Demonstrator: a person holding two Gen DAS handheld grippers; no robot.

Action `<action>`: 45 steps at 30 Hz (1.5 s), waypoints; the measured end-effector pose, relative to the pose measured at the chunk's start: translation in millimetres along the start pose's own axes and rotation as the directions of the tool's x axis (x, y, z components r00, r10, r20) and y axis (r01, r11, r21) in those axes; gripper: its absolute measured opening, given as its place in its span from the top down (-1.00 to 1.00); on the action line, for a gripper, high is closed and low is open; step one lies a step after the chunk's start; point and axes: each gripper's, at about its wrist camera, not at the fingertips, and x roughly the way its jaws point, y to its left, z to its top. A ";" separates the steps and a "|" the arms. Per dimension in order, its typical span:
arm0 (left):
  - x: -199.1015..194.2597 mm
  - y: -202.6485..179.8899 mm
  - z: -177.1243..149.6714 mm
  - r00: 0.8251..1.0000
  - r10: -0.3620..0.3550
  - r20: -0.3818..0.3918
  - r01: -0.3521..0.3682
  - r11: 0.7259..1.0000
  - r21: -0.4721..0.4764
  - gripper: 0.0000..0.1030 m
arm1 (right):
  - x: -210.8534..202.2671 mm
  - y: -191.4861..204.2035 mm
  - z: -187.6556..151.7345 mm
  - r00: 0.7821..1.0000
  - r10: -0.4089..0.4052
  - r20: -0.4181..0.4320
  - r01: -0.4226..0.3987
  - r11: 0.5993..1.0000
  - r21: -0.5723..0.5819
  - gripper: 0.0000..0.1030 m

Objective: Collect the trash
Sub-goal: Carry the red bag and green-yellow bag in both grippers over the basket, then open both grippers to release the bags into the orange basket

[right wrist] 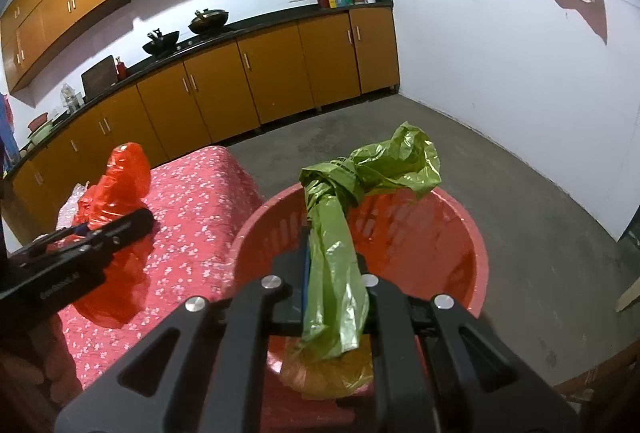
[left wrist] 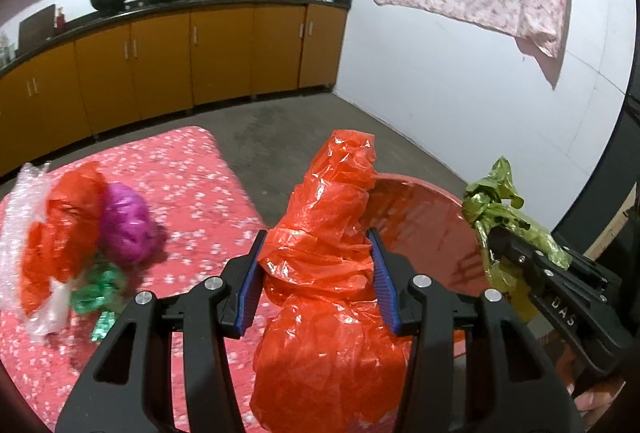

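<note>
- Carrying two bags of trash to the red basket (right wrist: 472,245) looks like the step right now.
- The left gripper (left wrist: 316,273) is about half open, and its blue pads squeeze a crumpled orange bag (left wrist: 332,217).
- That bag hangs over the pink table (left wrist: 192,169), with the basket rim at about 2 o'clock from it.
- The right gripper (right wrist: 336,265) is pinched tight on a knotted green bag (right wrist: 340,273), right above the basket.
- Next, I think the right jaws must let go so the green bag drops in.
- More trash (left wrist: 80,233) waits on the table at 9 o'clock in the left view.
</note>
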 end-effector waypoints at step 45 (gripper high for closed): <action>80.9 -53.5 9.9 0.991 -0.030 -0.133 0.039 0.997 0.063 -0.18 | 11.1 -56.4 4.4 0.999 0.029 0.038 -0.033 0.994 0.105 0.25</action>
